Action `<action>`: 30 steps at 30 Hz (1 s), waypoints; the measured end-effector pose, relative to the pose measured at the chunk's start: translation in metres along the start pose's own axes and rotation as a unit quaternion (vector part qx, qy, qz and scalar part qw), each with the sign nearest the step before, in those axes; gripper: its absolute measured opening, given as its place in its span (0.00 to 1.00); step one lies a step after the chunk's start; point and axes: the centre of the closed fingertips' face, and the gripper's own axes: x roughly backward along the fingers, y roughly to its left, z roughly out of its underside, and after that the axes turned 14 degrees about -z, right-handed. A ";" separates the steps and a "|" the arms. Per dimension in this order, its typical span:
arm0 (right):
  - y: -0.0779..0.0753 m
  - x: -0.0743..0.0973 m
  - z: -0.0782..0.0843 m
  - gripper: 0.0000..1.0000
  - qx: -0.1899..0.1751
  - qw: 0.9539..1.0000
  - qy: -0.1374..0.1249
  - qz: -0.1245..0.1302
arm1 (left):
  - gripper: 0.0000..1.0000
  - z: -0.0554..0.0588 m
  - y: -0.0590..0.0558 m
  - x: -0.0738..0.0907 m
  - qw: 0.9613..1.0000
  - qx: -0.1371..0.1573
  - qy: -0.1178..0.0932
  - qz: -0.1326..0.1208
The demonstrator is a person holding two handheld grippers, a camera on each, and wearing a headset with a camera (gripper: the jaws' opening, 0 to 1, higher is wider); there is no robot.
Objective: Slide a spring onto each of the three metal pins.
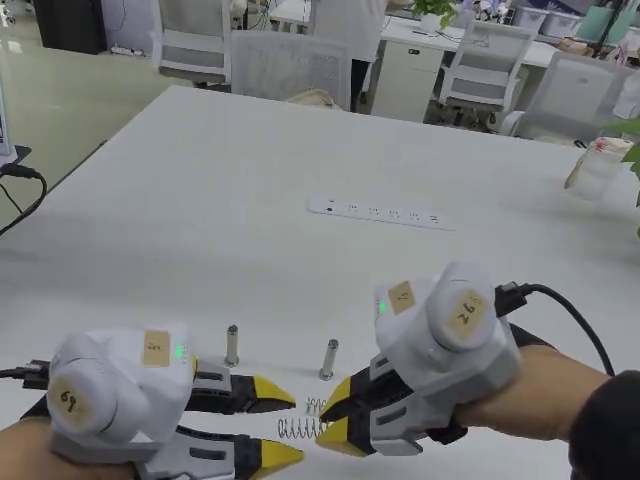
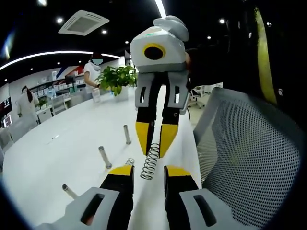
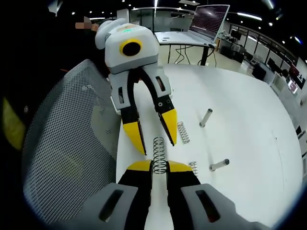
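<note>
A thin steel spring (image 1: pixel 298 429) lies along the white table (image 1: pixel 200 200) between my two grippers. My right gripper (image 1: pixel 321 427) (image 3: pixel 160 167) is shut on one end of the spring (image 3: pixel 159 152). My left gripper (image 1: pixel 292 425) (image 2: pixel 148 171) is open, its yellow tips on either side of the spring's other end (image 2: pixel 149 162). Two upright metal pins (image 1: pixel 232 345) (image 1: pixel 329 358) stand just beyond the tips. The left gripper view has three pins (image 2: pixel 127 134) (image 2: pixel 104 156) (image 2: pixel 69 191) in a row. Two loose springs (image 3: pixel 183 132) (image 3: pixel 193 166) lie near the pins.
A white power strip (image 1: pixel 380 212) lies mid-table. A clear bag (image 1: pixel 598 165) sits at the far right, by a plant. Office chairs (image 1: pixel 290 65) line the far edge. A mesh chair back (image 2: pixel 249 153) stands close behind the near edge. A laptop (image 3: pixel 208 19) is open on a further desk.
</note>
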 end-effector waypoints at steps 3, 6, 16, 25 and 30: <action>0.001 0.000 0.000 0.08 -0.001 1.000 0.001 -0.001 | 0.13 0.002 -0.002 -0.001 1.000 -0.008 0.003 0.002; 0.001 0.000 0.000 0.08 -0.002 1.000 0.001 -0.001 | 0.10 0.003 -0.003 -0.002 1.000 -0.018 0.006 0.005; 0.004 0.001 -0.003 0.08 0.001 1.000 0.005 -0.002 | 0.04 0.006 -0.003 -0.002 0.999 -0.038 0.010 0.002; 0.005 0.006 -0.013 0.08 0.010 1.000 -0.003 0.002 | 0.04 0.005 -0.001 -0.001 0.999 -0.041 0.008 -0.002; 0.006 0.009 -0.023 0.08 0.015 1.000 -0.017 0.004 | 0.03 0.004 0.000 -0.001 0.999 -0.038 0.007 -0.004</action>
